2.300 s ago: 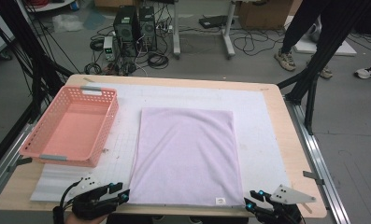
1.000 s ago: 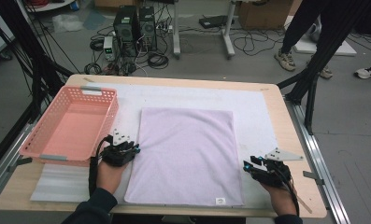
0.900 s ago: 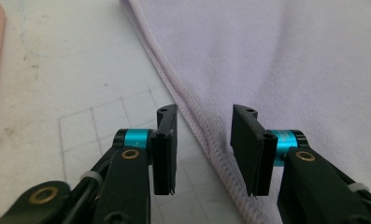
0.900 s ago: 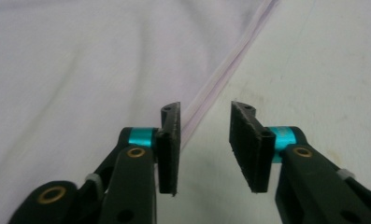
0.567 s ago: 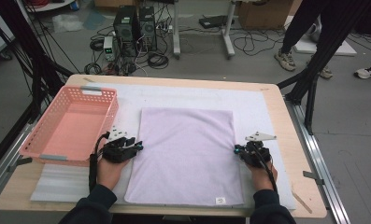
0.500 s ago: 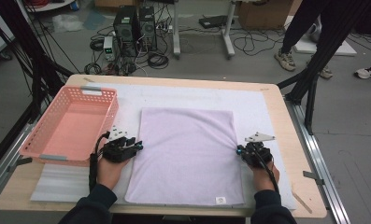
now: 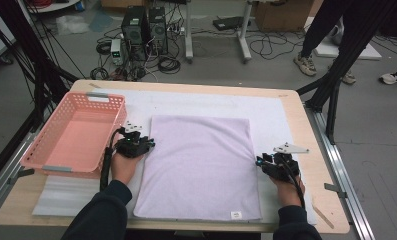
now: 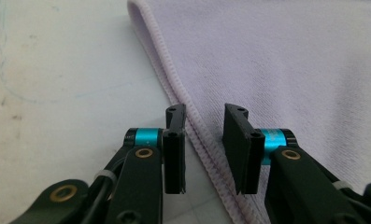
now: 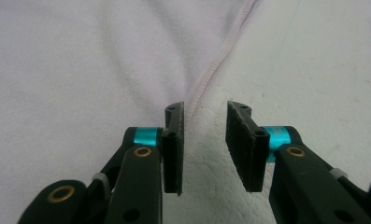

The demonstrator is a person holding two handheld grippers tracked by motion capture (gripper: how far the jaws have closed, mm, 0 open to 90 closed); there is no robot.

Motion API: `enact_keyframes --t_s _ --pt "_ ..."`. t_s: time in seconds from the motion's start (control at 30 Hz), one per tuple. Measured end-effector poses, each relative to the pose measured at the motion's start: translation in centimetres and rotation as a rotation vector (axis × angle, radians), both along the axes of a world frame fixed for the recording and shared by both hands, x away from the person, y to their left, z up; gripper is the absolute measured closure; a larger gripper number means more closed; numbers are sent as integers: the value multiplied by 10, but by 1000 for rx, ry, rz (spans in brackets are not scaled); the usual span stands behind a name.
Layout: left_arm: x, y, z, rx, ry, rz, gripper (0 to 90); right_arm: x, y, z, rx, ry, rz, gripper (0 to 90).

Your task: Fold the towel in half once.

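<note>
Lilac cloth: the towel (image 7: 201,167) lies flat on the worktop's (image 7: 306,125) white mat (image 7: 186,102), one long side edge at each hand, probably so both sides can be lifted at once for a fold.
Left gripper (image 8: 204,122): its fingers (image 8: 175,140) straddle the towel's stitched hem (image 8: 199,140), one on the mat side, one over the cloth; they have just been closing but are not yet pinching, and the hem sits loose in the gap.
Right gripper (image 9: 204,112): its fingers (image 9: 174,140) stand parted at the opposite hem (image 9: 211,77), which stops just ahead of the tips; they have just been opening, with only puckered mat between them.
Edges: beyond the left fingers the hem runs up to the rounded far corner; ahead of the right fingers the cloth is slightly rucked.
Open room: bare mat lies outside both hems; the pink basket (image 7: 73,135) stands just beyond the left hand (image 7: 123,167), so that side looks tighter for swinging outward.
</note>
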State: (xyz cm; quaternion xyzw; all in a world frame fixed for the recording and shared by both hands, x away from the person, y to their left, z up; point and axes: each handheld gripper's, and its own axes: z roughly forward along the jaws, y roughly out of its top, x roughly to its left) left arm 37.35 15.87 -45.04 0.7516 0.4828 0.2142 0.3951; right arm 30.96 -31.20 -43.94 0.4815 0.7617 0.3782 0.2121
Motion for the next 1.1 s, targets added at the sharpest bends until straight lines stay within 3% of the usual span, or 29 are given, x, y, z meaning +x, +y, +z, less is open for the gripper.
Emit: enact_keyframes --t_s 0.07,0.1,0.2,0.27,0.33,0.4,0.5,0.57,0.6,0.63,0.7,0.77,0.83,0.87,0.97,1.1 --pt "-2 -1 2 88 -41 32 844 0 1 0 0 -3 9 672" --pt "-1 1 2 102 -45 57 865 0 2 0 -1 -3 9 672" --pt "0 3 0 74 -28 67 855 1 3 0 8 -8 9 652" --pt "-1 3 1 71 -28 65 753 3 4 0 27 -10 0 603" --pt "-2 8 5 11 -5 76 602 10 5 0 66 -7 -23 560" --pt "-4 10 6 -25 10 43 536 18 7 0 77 -2 -39 553" --pt "-7 6 8 -34 27 7 494 33 14 -1 80 16 -41 631" --pt "-9 2 9 -23 20 -15 486 43 19 -4 20 51 -60 734" --pt "-9 1 9 -24 21 -27 486 48 19 -7 10 77 -62 731" --pt "-10 0 9 -26 16 -37 485 49 18 -8 35 81 -69 715" --pt "-10 1 9 -48 13 -54 463 48 15 -6 14 75 -96 670" --pt "-11 3 11 -97 5 -74 438 45 13 -6 -14 68 -129 619" --pt "-13 5 14 -153 -14 -106 399 40 5 -6 21 57 -136 587" --pt "-15 5 15 -171 -24 -121 386 35 -1 -5 55 43 -126 565" --pt "-22 7 17 -247 -73 -177 327 23 -13 1 76 6 -84 483" --pt "-30 7 18 -275 -103 -218 190 7 -26 12 88 -73 -32 379"
